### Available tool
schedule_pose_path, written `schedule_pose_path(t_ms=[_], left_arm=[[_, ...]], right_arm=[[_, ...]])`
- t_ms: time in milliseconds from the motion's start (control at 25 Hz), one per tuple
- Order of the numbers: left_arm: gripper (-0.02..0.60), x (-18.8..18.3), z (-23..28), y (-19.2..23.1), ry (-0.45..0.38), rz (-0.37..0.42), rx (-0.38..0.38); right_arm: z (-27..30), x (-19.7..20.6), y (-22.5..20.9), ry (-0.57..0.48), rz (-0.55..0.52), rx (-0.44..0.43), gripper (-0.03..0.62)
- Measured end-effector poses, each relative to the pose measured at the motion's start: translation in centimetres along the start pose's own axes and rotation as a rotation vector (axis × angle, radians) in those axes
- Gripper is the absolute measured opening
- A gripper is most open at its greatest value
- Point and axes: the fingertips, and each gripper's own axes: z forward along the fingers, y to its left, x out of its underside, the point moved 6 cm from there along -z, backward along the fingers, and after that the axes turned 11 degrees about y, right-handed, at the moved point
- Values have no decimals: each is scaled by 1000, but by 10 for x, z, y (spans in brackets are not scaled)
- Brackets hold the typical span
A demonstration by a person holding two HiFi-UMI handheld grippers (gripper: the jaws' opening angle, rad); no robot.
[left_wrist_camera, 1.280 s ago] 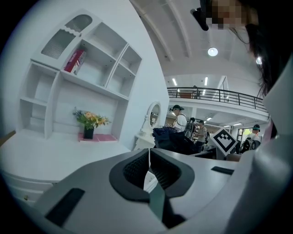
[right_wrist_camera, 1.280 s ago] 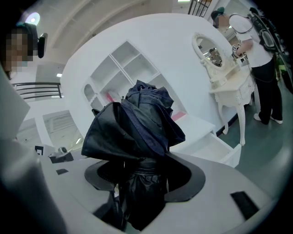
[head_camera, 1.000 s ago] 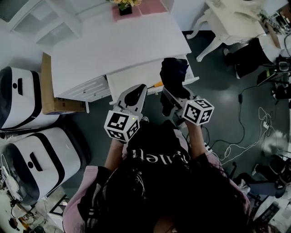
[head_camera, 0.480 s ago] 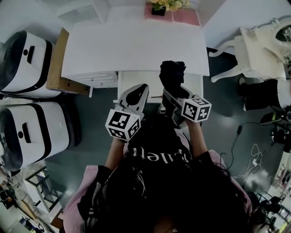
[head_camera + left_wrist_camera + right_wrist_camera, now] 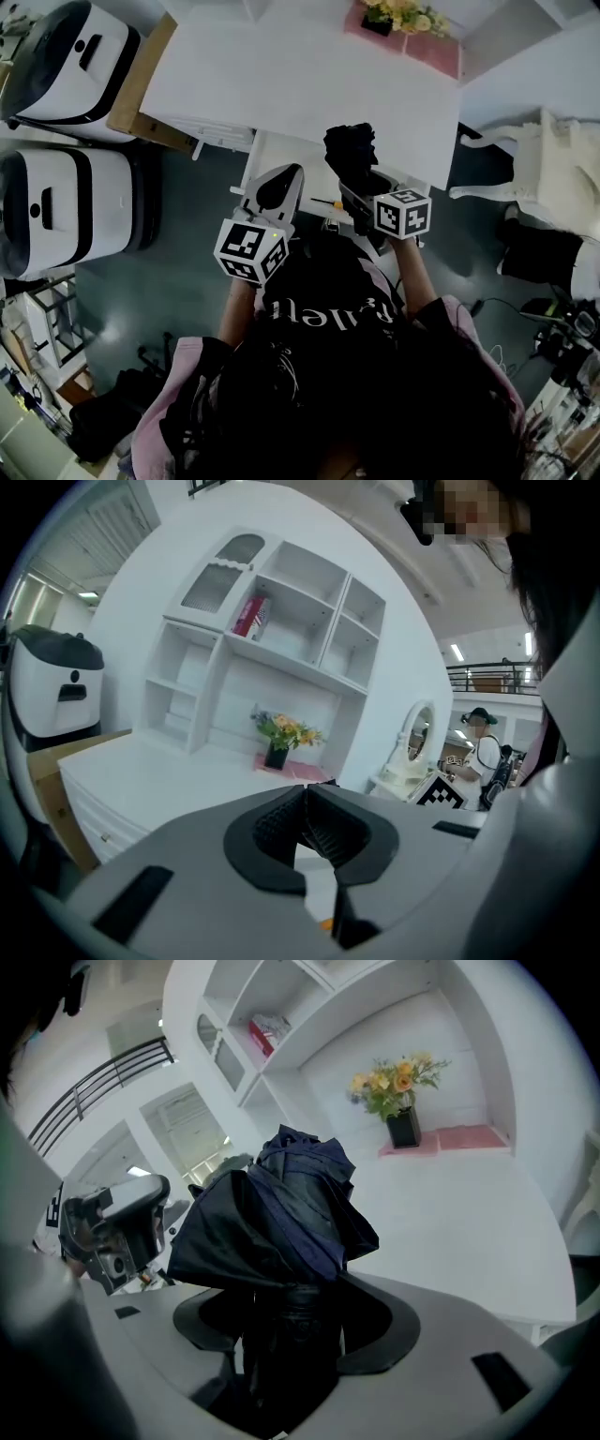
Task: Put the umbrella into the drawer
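Observation:
A folded dark blue umbrella [image 5: 349, 153] stands upright in my right gripper [image 5: 357, 190], which is shut on its lower end. It hovers over the right part of the open white drawer [image 5: 281, 157] under the white desk [image 5: 281, 75]. In the right gripper view the crumpled umbrella [image 5: 281, 1208] fills the space between the jaws of the right gripper [image 5: 289, 1321]. My left gripper [image 5: 277, 180] hangs over the drawer's left part. Seen from its own camera, the left gripper [image 5: 306, 797] has its jaws pressed together with nothing between them.
Two white and black machines [image 5: 61, 202] and a cardboard box [image 5: 141, 80] stand left of the desk. A flower pot [image 5: 398, 14] sits at the desk's back. A white chair [image 5: 553, 178] is at the right. A small orange item [image 5: 336, 203] lies in the drawer.
The head view has swung, so the desk now appears turned and shifted. Both grippers keep their places over the drawer, and the umbrella stays in the right one.

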Motion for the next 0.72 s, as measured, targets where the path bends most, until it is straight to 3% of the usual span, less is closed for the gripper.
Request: schedule_pose_path(t_ms=[440,720], left_arm=[[21,9,-18,29,-16,-82,-199],[21,16,-35,41,-22,-105,-261]], right_arm=[[74,0,-14,302,-236,-78,281],[125,23,-26,449,-249,-50,281]])
